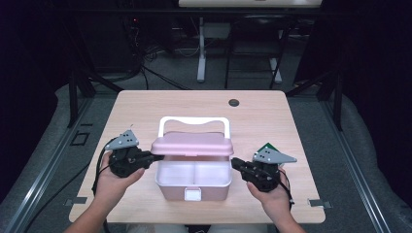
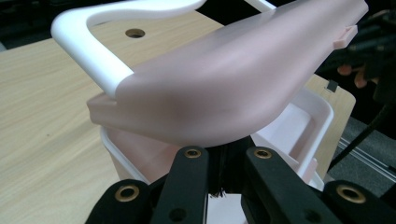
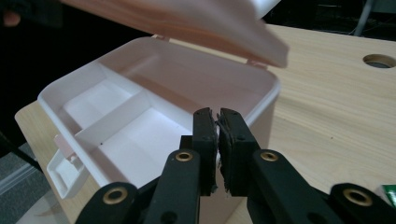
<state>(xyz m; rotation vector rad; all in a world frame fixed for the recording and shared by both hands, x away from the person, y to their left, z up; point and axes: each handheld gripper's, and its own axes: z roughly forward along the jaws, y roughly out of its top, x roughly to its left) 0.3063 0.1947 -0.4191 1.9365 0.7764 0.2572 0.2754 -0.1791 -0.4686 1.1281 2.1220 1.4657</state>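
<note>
A pink storage box (image 1: 214, 190) stands near the table's front edge. Its pink lid (image 1: 192, 144) is propped partly up, and the white handle (image 1: 193, 120) lies behind it. My left gripper (image 1: 156, 158) is shut, its tips tucked under the lid's left edge (image 2: 224, 84); the lid hides the tips (image 2: 223, 150). My right gripper (image 1: 234, 163) is shut with nothing in it, and its tips (image 3: 217, 114) hover at the box's right rim (image 3: 275, 88). Inside lies a white tray with a divider (image 3: 112, 119).
A white latch (image 1: 193, 195) sticks out of the box's front wall. A small green item (image 1: 266, 147) lies on the table behind my right gripper. A round cable hole (image 1: 234, 102) sits in the tabletop's far side. Bare wood surrounds the box.
</note>
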